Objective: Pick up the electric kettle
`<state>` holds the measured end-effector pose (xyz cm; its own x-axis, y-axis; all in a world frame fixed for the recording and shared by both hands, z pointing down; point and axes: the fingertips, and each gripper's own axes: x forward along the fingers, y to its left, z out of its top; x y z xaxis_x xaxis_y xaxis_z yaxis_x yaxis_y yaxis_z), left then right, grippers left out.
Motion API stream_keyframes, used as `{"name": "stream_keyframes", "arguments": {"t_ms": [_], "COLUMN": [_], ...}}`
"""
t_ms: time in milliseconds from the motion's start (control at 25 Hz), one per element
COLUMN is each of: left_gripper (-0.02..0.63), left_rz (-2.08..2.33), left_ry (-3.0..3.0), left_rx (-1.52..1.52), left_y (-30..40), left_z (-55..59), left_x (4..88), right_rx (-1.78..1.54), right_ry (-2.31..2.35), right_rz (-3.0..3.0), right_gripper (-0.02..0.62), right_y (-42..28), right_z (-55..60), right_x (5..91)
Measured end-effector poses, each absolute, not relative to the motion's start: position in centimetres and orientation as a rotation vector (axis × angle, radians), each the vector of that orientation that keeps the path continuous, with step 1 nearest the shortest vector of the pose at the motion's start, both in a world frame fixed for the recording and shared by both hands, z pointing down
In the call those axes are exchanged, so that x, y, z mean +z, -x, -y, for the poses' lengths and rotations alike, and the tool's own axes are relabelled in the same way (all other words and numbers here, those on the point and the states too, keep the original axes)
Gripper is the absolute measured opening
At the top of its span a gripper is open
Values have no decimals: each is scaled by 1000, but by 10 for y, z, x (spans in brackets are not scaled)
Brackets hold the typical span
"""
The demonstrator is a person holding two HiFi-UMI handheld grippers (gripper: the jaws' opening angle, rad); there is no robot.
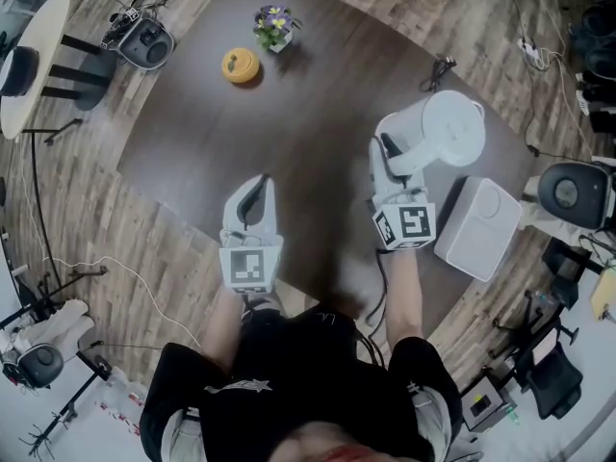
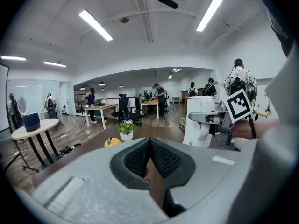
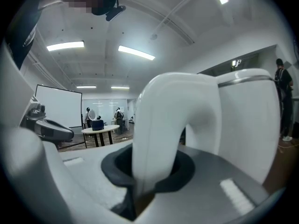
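Right tool (image 1: 386,150) clamped narrow on upright curved handle (image 3: 156,125) of white plastic electric kettle (image 1: 452,128), body just beyond. Left tool (image 1: 255,189) closed empty, well apart.

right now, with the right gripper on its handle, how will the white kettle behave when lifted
The kettle looks like rigid plastic, so it should lift without flexing. The right gripper clamps only the smooth handle, off to one side of the body, so it may tilt or slip. Whether it holds water, hence its weight, cannot be seen.

L gripper (image 1: 254,189) closed, R gripper (image 1: 384,154) clamped
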<state>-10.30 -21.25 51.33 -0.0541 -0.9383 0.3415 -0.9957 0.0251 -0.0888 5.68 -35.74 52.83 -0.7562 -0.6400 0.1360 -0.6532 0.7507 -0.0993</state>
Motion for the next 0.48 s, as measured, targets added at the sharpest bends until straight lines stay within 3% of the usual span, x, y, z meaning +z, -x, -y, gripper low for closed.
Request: {"name": "stream_keyframes", "arguments": {"t_ms": [480], "left_gripper": [9], "left_rz": [2111], "left_ry": [-2160], "left_rx": [353], "left_y": [104], "left_z": [191], "left_x": [453], "right_rx": [51], "right_ry": [-1091], "right_rz": [2885], "right_gripper": [63], "right_y": [-57], "right_z": [313], "right_x": [442]}}
